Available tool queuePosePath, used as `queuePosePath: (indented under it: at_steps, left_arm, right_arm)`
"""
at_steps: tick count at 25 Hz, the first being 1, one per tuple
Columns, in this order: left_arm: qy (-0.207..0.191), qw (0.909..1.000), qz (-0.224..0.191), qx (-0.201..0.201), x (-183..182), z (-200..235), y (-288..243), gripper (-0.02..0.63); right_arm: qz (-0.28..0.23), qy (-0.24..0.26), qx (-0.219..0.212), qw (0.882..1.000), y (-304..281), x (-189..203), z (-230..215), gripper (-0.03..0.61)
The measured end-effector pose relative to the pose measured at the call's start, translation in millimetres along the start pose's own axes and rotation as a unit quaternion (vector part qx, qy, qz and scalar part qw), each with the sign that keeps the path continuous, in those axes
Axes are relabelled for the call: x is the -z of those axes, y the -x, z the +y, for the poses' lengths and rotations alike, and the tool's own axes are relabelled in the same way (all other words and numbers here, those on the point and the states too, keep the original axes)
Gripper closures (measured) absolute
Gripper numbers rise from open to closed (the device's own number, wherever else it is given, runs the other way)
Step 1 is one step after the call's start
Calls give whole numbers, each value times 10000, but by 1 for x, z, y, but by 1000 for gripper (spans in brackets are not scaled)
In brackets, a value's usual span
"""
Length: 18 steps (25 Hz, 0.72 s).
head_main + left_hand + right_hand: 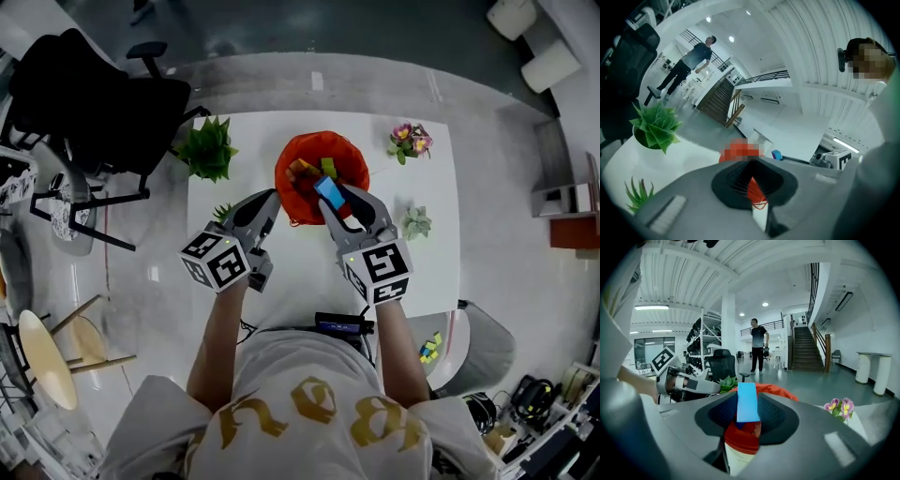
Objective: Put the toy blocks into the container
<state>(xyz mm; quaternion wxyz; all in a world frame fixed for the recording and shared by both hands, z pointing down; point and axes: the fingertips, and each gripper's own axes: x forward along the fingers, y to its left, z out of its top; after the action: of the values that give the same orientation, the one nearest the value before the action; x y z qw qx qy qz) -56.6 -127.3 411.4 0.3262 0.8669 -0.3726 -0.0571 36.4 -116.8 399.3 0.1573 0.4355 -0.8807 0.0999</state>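
An orange-red container (354, 157) stands at the far middle of the white table (422, 272), with several coloured blocks inside. My right gripper (331, 195) reaches over its near rim and is shut on a light blue block (328, 192). In the right gripper view this blue block (747, 401) stands upright between the pads, with the container (739, 439) below it. My left gripper (271, 202) hovers just left of the container with its jaws together and nothing held. In the left gripper view, the left gripper (751, 176) shows the container (754, 190) through a thin slit.
A green potted plant (208, 148) stands at the table's far left and a small one (223, 214) sits under my left gripper. Flowers (410, 141) and a pale succulent (415, 222) are on the right. A black office chair (94, 103) stands left of the table. Loose blocks (430, 347) lie lower right.
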Motion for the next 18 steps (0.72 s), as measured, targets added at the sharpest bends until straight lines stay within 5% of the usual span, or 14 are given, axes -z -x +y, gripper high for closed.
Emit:
queuePosePath:
  at_steps: [18]
  left_arm:
    - [146,9998,15,-100,-1,21,-12,612]
  right_arm:
    - [201,536,88,9983,-15,-5,-13,439]
